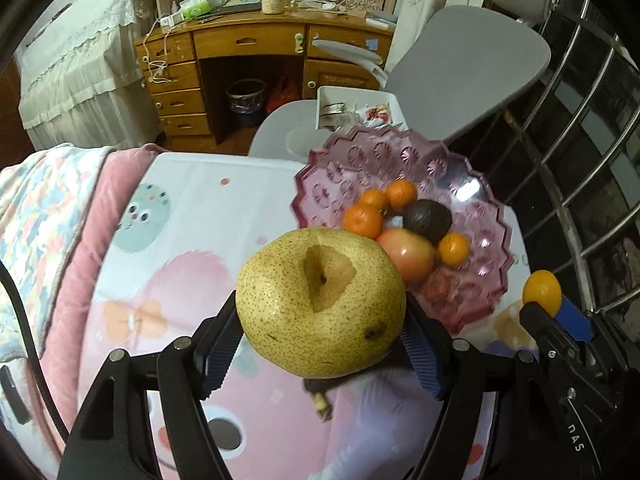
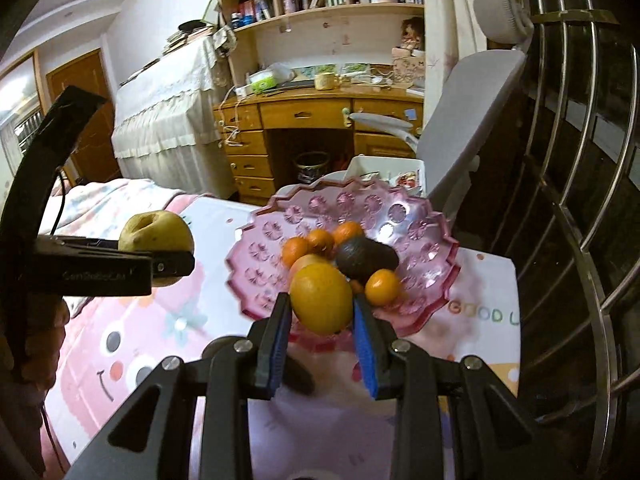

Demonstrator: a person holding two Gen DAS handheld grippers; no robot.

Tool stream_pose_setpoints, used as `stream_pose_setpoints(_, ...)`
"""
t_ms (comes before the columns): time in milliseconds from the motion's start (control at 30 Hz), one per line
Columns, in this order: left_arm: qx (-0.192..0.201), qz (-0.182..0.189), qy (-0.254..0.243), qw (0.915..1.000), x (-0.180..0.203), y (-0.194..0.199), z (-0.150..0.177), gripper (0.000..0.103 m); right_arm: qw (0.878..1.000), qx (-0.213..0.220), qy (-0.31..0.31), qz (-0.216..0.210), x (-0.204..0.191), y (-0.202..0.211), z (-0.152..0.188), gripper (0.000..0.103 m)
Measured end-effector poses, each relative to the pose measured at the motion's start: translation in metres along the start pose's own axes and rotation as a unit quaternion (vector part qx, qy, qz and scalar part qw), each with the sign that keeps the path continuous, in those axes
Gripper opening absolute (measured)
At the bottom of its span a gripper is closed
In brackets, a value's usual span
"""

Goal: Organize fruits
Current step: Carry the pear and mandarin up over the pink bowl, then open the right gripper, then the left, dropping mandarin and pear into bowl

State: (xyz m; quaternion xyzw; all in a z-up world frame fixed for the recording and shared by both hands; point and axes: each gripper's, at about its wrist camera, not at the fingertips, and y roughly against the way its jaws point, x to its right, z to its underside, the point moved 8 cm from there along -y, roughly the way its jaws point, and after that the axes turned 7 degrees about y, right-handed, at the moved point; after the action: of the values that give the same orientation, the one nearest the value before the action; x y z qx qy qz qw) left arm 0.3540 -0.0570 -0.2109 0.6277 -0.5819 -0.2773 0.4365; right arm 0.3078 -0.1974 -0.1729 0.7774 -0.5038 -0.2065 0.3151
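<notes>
While our left gripper (image 1: 320,344) clamps a speckled yellow pear (image 1: 320,304) above the cartoon-print cloth (image 1: 192,208), our right gripper (image 2: 322,316) pinches a kumquat (image 2: 321,303) just before the pink fruit bowl (image 2: 436,256) holding tangerines (image 2: 383,287) and a dark avocado (image 2: 366,258).

The pear (image 1: 320,304) hides the near rim of the pink bowl (image 1: 400,160); a small dark object (image 1: 320,398) beneath it stays unidentifiable.

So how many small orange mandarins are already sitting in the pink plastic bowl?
4: three clustered at the far side of the pink plastic bowl, at and, and one nearer, right of the dark avocado. More may be hidden behind other fruit.
</notes>
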Motion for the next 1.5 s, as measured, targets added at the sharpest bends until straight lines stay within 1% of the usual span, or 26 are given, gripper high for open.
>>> stream_pose_setpoints(133,-0.001,0.018,0.007,0.9998,0.008,-0.018,-0.007,0.073,1.000,-0.008,-0.016,0.008,0.013,-0.015,0.000,0.031)
stream_pose_setpoints(267,-0.003,0.028,0.006,0.9996,0.016,-0.036,-0.009,0.073,0.999,-0.030,-0.036,0.012,0.023,-0.036,0.009,0.031)
stream_pose_setpoints(467,-0.019,0.040,0.001,0.9990,0.025,-0.056,-0.004,0.074,0.995,-0.062,-0.070,0.015,0.036,-0.057,0.024,0.031)
stream_pose_setpoints(567,-0.023,0.043,0.001,0.9988,0.028,-0.063,-0.002,0.074,0.994,-0.067,-0.083,0.012,0.040,-0.061,0.026,0.031)
stream_pose_setpoints(767,-0.040,0.044,0.005,0.9982,0.031,-0.070,0.002,0.074,0.995,-0.066,-0.080,0.012,0.040,-0.064,0.025,0.031)
stream_pose_setpoints(833,-0.038,0.047,0.005,0.9982,0.031,-0.069,0.003,0.075,0.994,-0.067,-0.082,0.010,0.038,-0.064,0.025,0.033)
stream_pose_setpoints(900,-0.031,0.065,0.006,0.9974,0.034,-0.065,0.003,0.076,0.994,-0.070,-0.083,0.015,0.038,-0.064,0.025,0.039)
stream_pose_setpoints(933,-0.023,0.077,0.006,0.9968,0.036,-0.061,0.001,0.080,0.994,-0.071,-0.083,0.017,0.038,-0.064,0.025,0.041)
stream_pose_setpoints(967,-0.017,0.080,0.003,0.9966,0.038,-0.057,0.000,0.084,0.994,-0.070,-0.082,0.019,0.038,-0.063,0.024,0.042)
stream_pose_setpoints(1100,-0.001,0.070,-0.014,0.9974,0.041,-0.047,0.000,0.084,0.994,-0.064,-0.086,0.019,0.037,-0.057,0.022,0.042)
stream_pose_setpoints(1333,0.003,0.072,0.002,0.9974,0.028,-0.034,0.001,0.086,0.995,-0.057,-0.080,0.017,0.032,-0.046,0.021,0.043)
stream_pose_setpoints(1500,0.010,0.070,0.024,0.9972,0.007,-0.020,0.005,0.087,0.997,-0.048,-0.068,0.003,0.022,-0.037,0.024,0.043)
